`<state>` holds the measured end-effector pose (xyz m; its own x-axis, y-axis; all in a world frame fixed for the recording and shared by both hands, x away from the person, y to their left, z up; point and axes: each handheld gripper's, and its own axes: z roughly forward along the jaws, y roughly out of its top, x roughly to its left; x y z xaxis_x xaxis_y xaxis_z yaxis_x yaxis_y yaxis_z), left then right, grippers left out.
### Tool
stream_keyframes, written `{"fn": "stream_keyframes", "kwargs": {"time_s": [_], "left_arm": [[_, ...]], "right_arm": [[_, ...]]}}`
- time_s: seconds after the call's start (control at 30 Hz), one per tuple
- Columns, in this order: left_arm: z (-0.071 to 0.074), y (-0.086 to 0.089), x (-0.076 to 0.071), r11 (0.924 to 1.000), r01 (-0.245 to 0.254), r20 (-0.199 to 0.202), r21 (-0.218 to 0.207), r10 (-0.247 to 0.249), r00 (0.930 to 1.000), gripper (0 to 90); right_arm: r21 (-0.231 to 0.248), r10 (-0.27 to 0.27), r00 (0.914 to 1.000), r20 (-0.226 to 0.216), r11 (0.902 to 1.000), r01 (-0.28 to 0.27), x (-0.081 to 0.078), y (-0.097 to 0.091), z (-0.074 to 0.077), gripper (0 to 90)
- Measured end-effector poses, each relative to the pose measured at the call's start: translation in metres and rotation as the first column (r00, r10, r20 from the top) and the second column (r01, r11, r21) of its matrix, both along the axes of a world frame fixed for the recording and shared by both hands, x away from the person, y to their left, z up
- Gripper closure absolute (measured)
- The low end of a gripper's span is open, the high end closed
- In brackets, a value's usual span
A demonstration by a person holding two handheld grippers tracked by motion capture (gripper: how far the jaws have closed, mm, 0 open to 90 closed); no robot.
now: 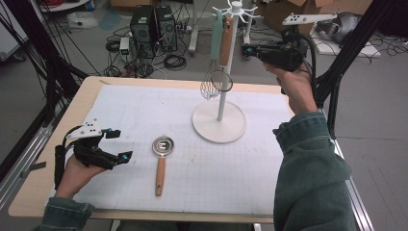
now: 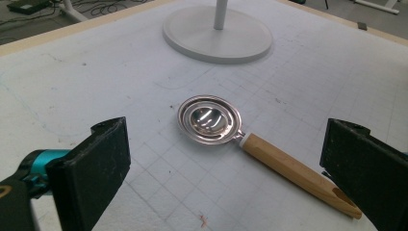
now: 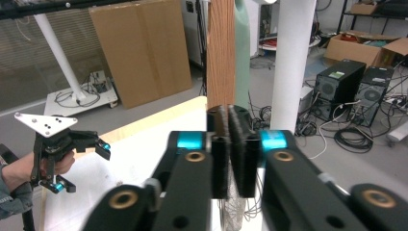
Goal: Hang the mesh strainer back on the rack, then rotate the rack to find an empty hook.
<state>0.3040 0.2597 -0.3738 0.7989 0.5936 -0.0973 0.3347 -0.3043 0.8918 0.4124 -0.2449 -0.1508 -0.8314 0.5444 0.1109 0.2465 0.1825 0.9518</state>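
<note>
Right hand-held gripper [image 3: 230, 144] closed, empty, near wooden handle [image 3: 221, 53]; left hand-held gripper [image 1: 113, 144] open.

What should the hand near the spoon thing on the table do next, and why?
Probably ease the left tool forward and down so its open jaws straddle the wooden handle of the metal strainer. It lies flat on the mat, untouched, right ahead of that tool, while two utensils already hang on the white rack. The right tool is shut and empty beside them.
</note>
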Motion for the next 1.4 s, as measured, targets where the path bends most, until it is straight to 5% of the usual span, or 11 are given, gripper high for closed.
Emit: {"fn": "stream_keyframes", "kwargs": {"time_s": [0.67, 0.87, 1.4], "left_arm": [[0.001, 0.001, 0.0, 0.9999, 0.003, 0.003, -0.011, -0.003, 1.0, 4.1], [0.003, 0.0, -0.001, 0.9999, 0.011, 0.006, -0.012, -0.011, 0.9999, 4.1], [0.006, 0.004, -0.003, 0.9999, 0.001, 0.014, -0.016, 0.0, 0.9999, 4.1]], "right_arm": [[0.039, -0.06, 0.9977, 0.031, 0.9975, 0.059, 0.008, -0.016, 0.041, 89.5], [0.058, -0.049, 0.9985, 0.024, 0.9972, 0.047, 0.013, -0.008, 0.042, 89.5], [0.015, -0.032, 0.9986, 0.043, 0.9994, 0.032, 0.01, 0.023, 0.046, 89.5]]}}
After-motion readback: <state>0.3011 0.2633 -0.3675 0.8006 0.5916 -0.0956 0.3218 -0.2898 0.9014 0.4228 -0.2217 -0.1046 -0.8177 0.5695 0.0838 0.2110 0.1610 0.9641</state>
